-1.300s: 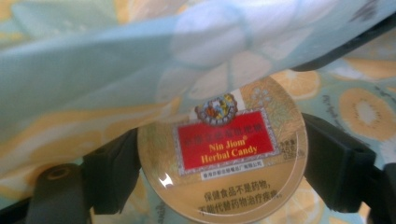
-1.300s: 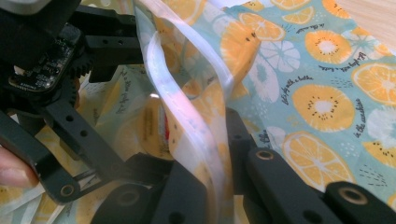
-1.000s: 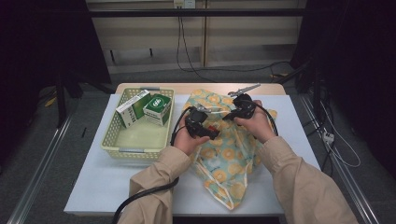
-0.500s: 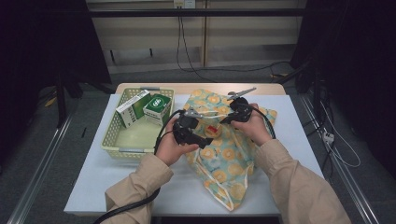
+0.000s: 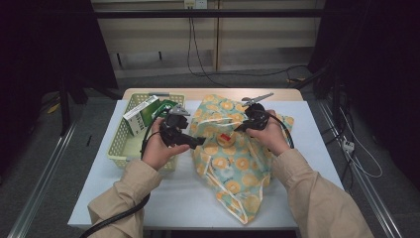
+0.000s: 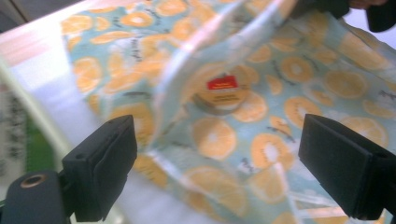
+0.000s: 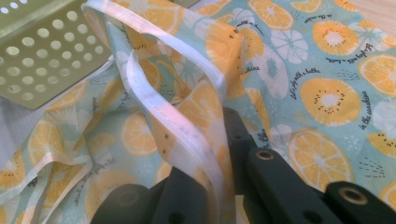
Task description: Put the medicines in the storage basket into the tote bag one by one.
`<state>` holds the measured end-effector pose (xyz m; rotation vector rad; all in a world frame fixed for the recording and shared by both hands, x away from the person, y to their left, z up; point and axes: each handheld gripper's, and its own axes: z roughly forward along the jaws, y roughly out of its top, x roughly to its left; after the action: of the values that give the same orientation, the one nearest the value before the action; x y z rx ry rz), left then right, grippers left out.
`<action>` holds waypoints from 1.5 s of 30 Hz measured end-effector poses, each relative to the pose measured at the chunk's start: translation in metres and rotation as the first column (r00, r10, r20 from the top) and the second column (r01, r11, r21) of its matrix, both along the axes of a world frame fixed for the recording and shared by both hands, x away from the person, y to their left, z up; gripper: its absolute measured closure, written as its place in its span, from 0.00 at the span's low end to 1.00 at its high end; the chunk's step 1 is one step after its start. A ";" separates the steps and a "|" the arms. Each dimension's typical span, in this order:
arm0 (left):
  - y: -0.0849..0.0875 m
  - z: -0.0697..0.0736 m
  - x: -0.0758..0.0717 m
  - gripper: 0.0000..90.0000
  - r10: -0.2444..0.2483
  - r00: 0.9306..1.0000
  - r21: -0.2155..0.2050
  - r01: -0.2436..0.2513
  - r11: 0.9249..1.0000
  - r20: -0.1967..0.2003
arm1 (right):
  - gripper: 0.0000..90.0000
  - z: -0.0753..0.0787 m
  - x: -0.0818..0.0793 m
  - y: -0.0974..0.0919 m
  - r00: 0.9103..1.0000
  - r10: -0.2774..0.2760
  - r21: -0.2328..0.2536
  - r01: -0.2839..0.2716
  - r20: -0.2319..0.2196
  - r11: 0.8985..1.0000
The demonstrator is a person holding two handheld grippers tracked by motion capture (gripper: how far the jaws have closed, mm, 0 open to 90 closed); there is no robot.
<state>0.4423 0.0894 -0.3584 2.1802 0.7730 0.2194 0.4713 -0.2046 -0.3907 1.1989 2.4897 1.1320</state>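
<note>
A cloth bag (image 5: 237, 171) printed with orange slices lies on the white table (image 5: 317, 148). Its mouth is lifted, and a round tin with a red label (image 5: 225, 138) sits inside. My right gripper (image 5: 239, 127) is shut on the bag's white-trimmed rim (image 7: 187, 135) and holds it up; in the right gripper view the gripper (image 7: 219, 156) pinches that edge. My left gripper (image 5: 199, 143) hovers open just left of the bag's mouth. In the left gripper view the gripper (image 6: 224, 172) has nothing between its jaws, and the tin (image 6: 223, 93) lies ahead under the bag's raised edge (image 6: 187, 70).
A pale green perforated basket (image 5: 116, 153) stands left of the bag and touches it (image 7: 42, 46). It holds a white-and-green box (image 5: 140, 115) and a darker green box (image 5: 167, 107). The table's wooden far edge (image 5: 208, 92) runs behind both. Cables trail from both grippers.
My left gripper has drawn back leftward from the middle of the bag to its left edge. The right gripper has kept its hold on the raised rim.
</note>
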 end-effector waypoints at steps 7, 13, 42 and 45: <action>0.026 0.005 0.013 0.12 0.057 0.998 -0.005 -0.056 0.998 0.018 | 0.98 0.001 -0.001 0.001 1.000 0.011 0.006 -0.011 0.002 1.000; 0.045 0.003 0.022 0.11 0.117 0.992 0.006 -0.117 0.993 0.040 | 0.98 0.002 -0.002 0.001 1.000 0.014 0.007 -0.014 0.000 1.000; 0.081 -0.027 0.061 0.10 0.285 0.958 0.035 -0.286 0.958 0.035 | 0.99 0.003 -0.002 -0.003 1.000 0.023 0.019 -0.023 -0.010 1.000; 0.081 -0.029 0.065 0.09 0.297 0.954 0.043 -0.298 0.954 0.032 | 0.99 0.002 -0.002 -0.002 1.000 0.025 0.021 -0.024 -0.011 0.999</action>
<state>0.5070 0.1702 -0.3874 2.0927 1.0916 0.4204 0.4694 -0.2063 -0.3883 1.1861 2.5134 1.1639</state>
